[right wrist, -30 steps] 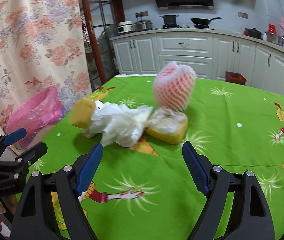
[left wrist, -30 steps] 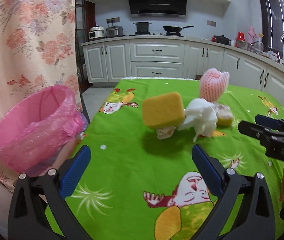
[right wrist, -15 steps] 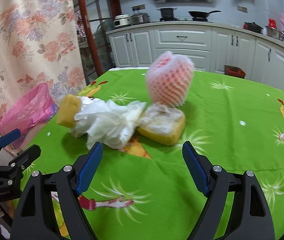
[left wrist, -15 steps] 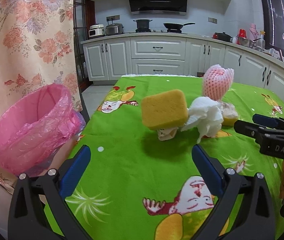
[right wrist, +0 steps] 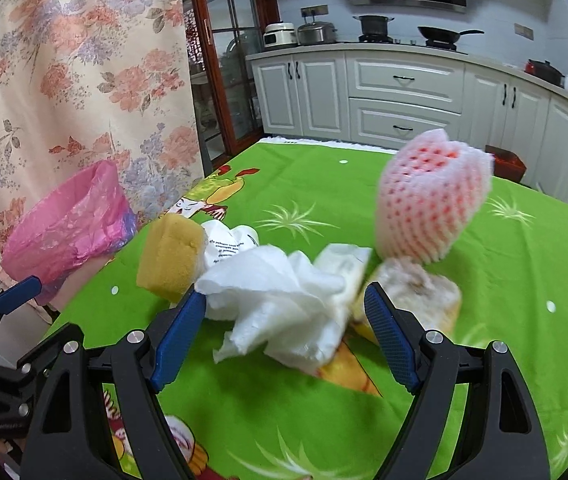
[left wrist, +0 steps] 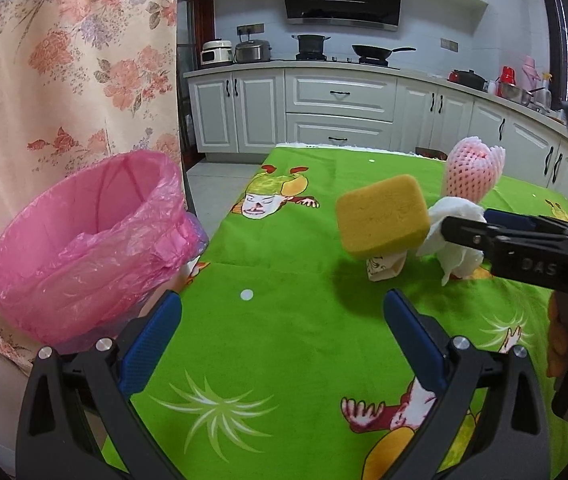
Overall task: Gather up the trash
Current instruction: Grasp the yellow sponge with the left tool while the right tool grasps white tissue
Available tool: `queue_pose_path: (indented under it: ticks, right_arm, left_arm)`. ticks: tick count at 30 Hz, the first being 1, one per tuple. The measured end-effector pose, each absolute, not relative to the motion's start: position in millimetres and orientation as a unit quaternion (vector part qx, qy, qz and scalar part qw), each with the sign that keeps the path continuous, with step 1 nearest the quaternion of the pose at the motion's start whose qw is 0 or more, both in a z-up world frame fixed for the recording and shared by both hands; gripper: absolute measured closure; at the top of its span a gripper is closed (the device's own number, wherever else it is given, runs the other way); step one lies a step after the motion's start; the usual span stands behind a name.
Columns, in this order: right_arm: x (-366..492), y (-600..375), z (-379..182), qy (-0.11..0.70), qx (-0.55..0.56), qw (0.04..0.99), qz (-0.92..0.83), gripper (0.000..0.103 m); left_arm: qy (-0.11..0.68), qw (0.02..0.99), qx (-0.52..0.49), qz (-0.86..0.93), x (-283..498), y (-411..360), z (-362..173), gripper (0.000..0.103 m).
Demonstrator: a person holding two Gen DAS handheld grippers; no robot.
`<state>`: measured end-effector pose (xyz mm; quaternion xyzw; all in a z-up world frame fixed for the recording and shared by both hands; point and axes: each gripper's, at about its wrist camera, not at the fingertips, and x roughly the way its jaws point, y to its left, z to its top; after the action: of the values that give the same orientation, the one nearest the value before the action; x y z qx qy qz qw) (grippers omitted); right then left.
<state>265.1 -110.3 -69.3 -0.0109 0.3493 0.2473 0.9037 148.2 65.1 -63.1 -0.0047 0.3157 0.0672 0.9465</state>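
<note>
Both grippers look like the same build: matte black plastic arms with triangular cutouts, silver round screw heads at the joints, and long blue textured pads on the fingers. The left gripper point(left wrist: 281, 342) shows four screws across its arms. The right gripper point(right wrist: 284, 344), seen side-on from the left camera, has raised "DAS" lettering and a tiny green LED.

1. The right gripper point(right wrist: 284, 320) is coming in on the crumpled white tissue point(right wrist: 279, 300), which now lies between its fingers, not pressed.
2. Its jaws are narrowing slightly.
3. In the left wrist view, it is reaching further across, its tip overlapping the tissue beside the yellow sponge point(left wrist: 382, 216).
</note>
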Motion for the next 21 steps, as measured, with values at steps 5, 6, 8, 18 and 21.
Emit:
queue_pose_path:
  ticks: [5,6,8,18,21]
  right_arm:
    - [263.5,-107.5,-71.7,0.348,-0.024,0.898,0.268,0.070]
    - [260.9,-109.6,-71.1,0.345,-0.024,0.898,0.271,0.077]
    - [253.6,-117.2,-68.8,0.338,-0.021,0.900,0.273,0.080]
    - [222.4,-174.1,-59.8,0.324,0.015,0.913,0.248,0.083]
    - [215.4,-191.3,-58.5,0.320,0.030,0.916,0.240,0.083]
  left_arm:
    - [0.315,0.947,-0.001,0.064,152.4,60.9,-61.9,0.005]
    - [0.316,0.947,-0.001,0.063,153.8,59.7,-62.4,0.005]
    - [0.319,0.946,-0.001,0.060,156.4,57.4,-63.2,0.005]
    - [0.325,0.945,0.006,0.046,185.9,38.1,-66.8,0.005]
    - [0.325,0.945,0.000,0.046,195.9,35.8,-66.5,0.005]
